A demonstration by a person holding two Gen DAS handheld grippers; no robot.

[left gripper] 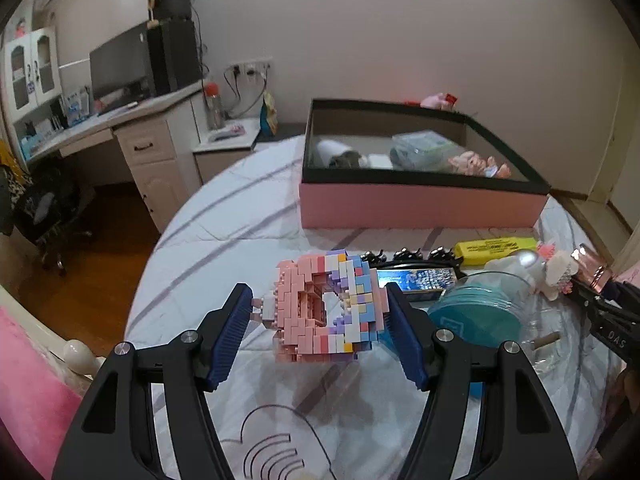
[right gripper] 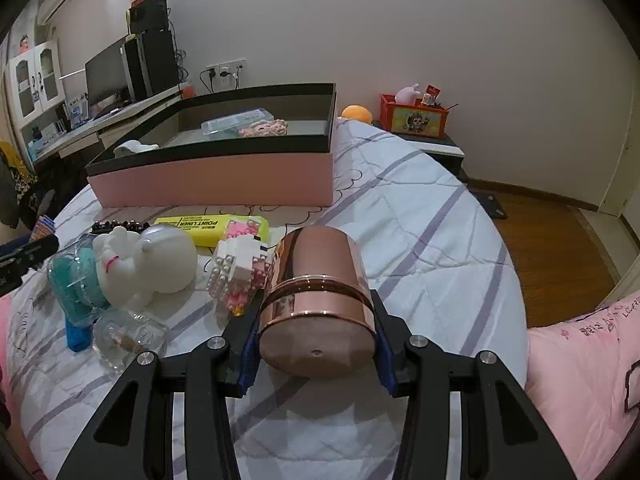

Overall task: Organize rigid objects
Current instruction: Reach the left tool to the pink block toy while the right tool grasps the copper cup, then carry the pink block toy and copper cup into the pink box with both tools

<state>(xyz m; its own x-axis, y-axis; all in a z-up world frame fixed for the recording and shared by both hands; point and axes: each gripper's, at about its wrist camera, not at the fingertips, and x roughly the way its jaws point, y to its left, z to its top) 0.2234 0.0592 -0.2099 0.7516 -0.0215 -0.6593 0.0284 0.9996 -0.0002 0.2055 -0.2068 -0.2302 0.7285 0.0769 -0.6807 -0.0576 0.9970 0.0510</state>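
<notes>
Left wrist view, ribbed pads [left gripper: 230, 336] clamp knobbly brick model [left gripper: 324, 308], right gripper [right gripper: 318, 350] grips glossy, seemingly metal cylinder [right gripper: 320, 292]

Copper-coloured can [right gripper: 320, 300] looked glossy, mirror-like metal. Brick model [left gripper: 326, 306] was studded matt plastic. Bedsheet [right gripper: 420, 216] was soft quilted cloth. Pink box [right gripper: 216, 180] looked matt card; floor [right gripper: 552, 248] polished wood.

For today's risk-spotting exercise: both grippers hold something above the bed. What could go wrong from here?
1. The left gripper clamps the pink and pastel toy-brick model by a small protruding stub on one side; it might snap or twist free.
2. The right gripper pinches the smooth rose-gold metal canister only near its base; it could slip out before reaching the pink open box.
</notes>
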